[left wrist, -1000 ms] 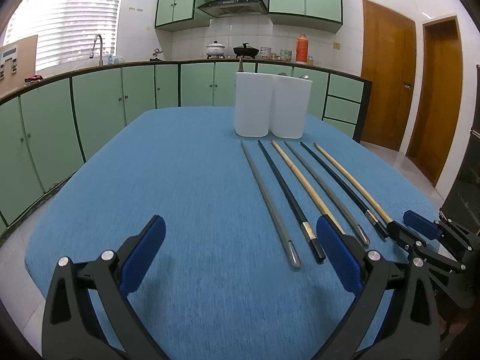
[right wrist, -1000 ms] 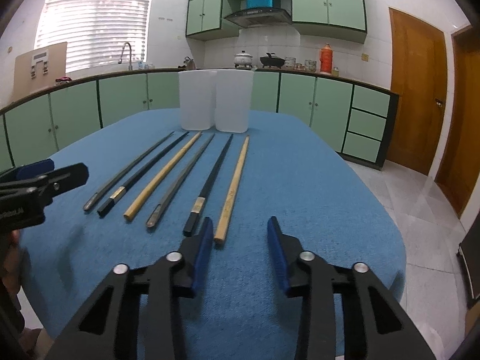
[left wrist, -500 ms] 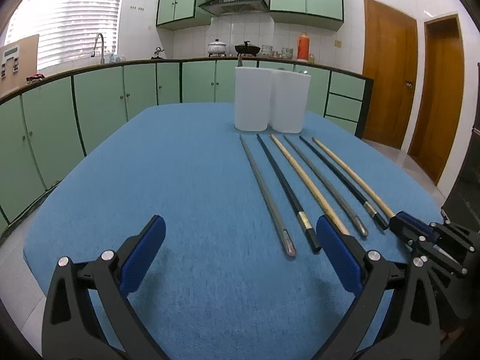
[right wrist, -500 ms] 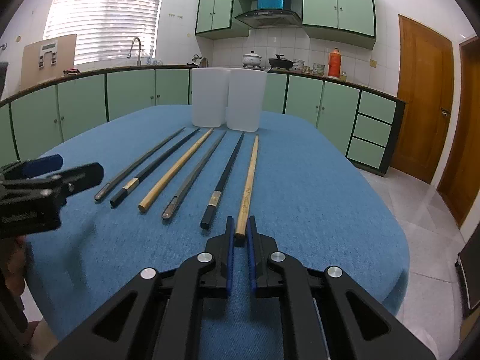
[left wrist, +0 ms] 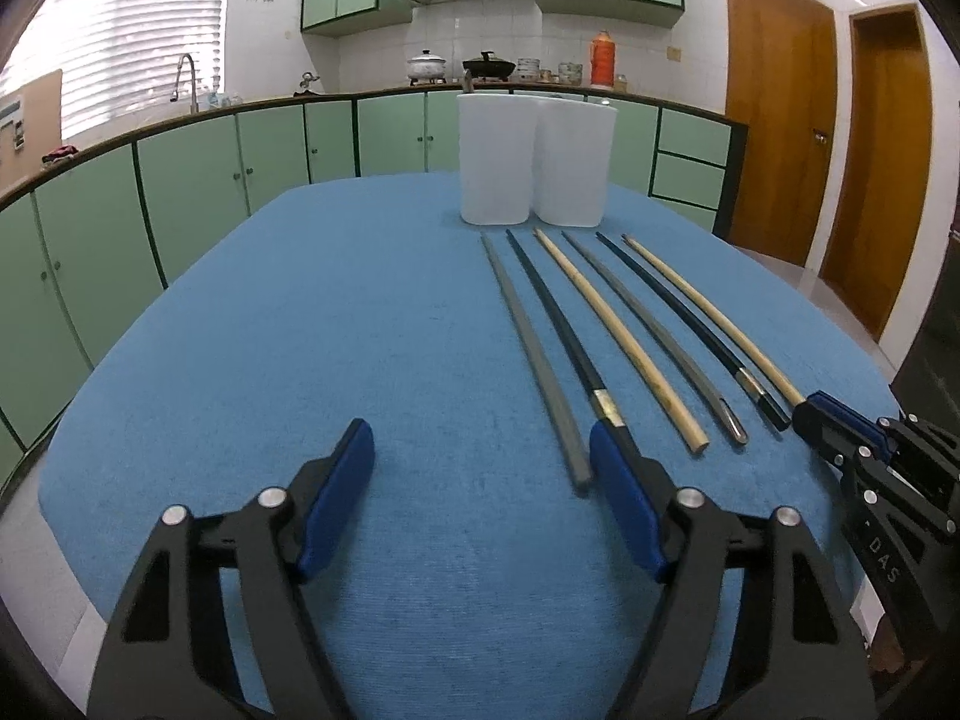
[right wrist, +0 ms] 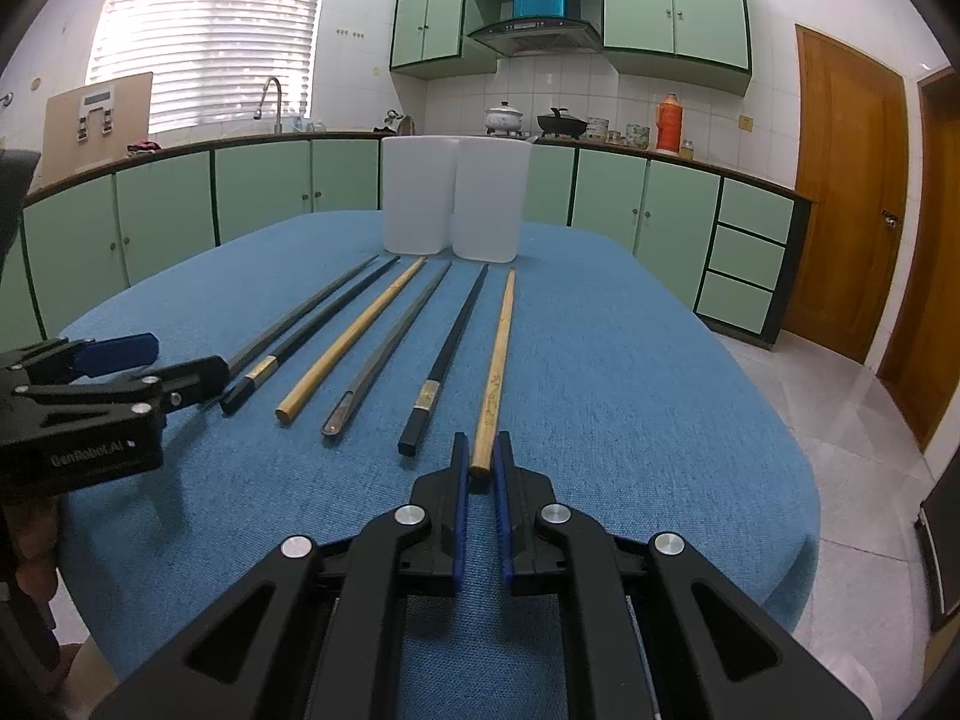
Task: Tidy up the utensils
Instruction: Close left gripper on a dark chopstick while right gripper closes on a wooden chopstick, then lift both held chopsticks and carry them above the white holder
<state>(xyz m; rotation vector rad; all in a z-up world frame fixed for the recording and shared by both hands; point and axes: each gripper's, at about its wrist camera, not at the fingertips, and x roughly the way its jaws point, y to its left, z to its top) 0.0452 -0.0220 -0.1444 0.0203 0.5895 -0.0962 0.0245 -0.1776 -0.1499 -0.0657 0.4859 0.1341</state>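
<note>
Chopsticks in a row, right tongs pinching the outermost one

Six chopsticks lie side by side on the blue tablecloth (right wrist: 630,360), their far tips pointing at two white containers (right wrist: 456,198) that stand touching each other near the table's far edge. What the containers hold is hidden by their cloudy walls; only a small dark tip shows above the left one's rim in the left wrist view.

The right gripper (right wrist: 480,468) is pressed together on the near end of the pale wooden chopstick (right wrist: 498,360), the rightmost of the row; its blue pads hide the very end of the stick. A second ago those jaws stood spread, clear of the stick.

The left gripper (left wrist: 480,480) has just been closing from its widest spread but is open. The grey chopstick (left wrist: 534,360), leftmost in the row, ends just inside its right finger (left wrist: 624,498), with no pad touching it. That finger covers the butt of the black chopstick (left wrist: 558,324) beside it. Earlier both butts lay clear of the fingers.

The person's hand (right wrist: 33,546) behind the left gripper is cut off at the frame edge.
</note>
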